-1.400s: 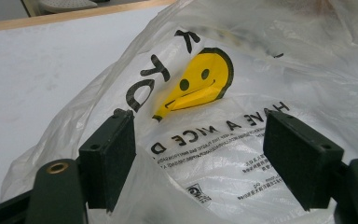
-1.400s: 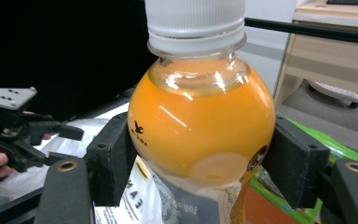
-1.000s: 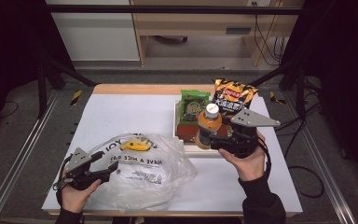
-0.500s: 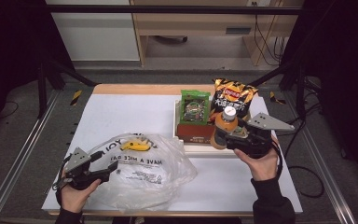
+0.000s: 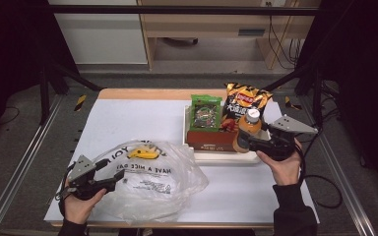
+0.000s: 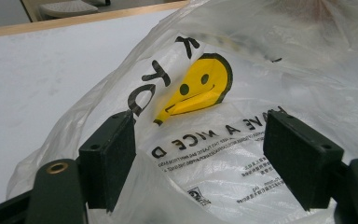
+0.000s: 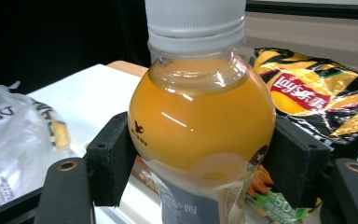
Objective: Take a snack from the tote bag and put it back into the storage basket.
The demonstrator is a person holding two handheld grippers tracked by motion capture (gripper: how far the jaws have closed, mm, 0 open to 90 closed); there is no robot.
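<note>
Right tongs (image 5: 243, 140) clamped on the orange juice bottle (image 5: 248, 129), pads pressing both sides of its belly in the right gripper view (image 7: 200, 126); bottle upright, white cap on top, held at the 3 o'clock side of the white tray (image 5: 226, 157) near its front right corner. Tray carries a green snack packet (image 5: 205, 112) and a brown box (image 5: 210, 139); black-and-yellow crisp bag (image 5: 246, 98) at 12 o'clock from the bottle. Left tongs (image 5: 113, 176) apart, jaws spread over the clear plastic bag (image 5: 152, 182) with the yellow smiley print (image 6: 200, 88), film lying between them, not pinched. Bag sits at 7 o'clock on the white worktop (image 5: 128, 118)
</note>
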